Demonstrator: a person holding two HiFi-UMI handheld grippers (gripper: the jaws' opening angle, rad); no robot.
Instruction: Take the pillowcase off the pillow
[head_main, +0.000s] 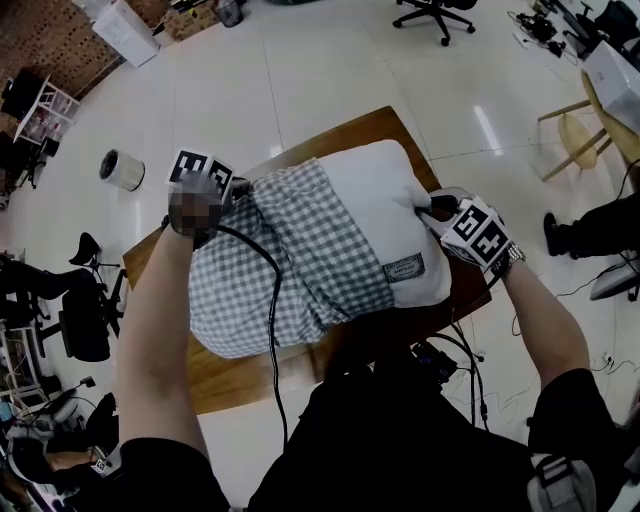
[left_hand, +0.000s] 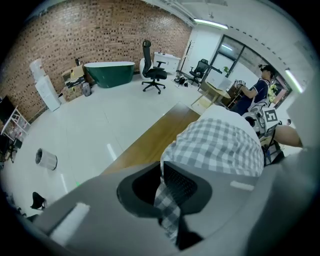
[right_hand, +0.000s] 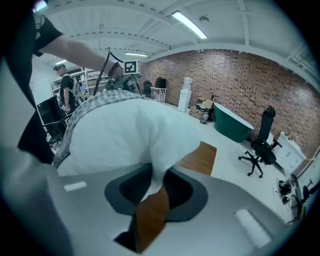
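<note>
Pulling the two ends apart is where this can fail. The left gripper (head_main: 238, 190), at ten o'clock of the pillow (head_main: 385, 195), has its jaws pressed together on a fold of the checked pillowcase (head_main: 290, 260). The case covers the pillow's nine o'clock half on the wooden table (head_main: 240, 378). The right gripper (head_main: 428, 208), at three o'clock, pinches only the tip of the bare white corner. That thin bite looks likeliest to slip, and the pillow would then ride along with the case toward nine o'clock, perhaps over the table's edge.
</note>
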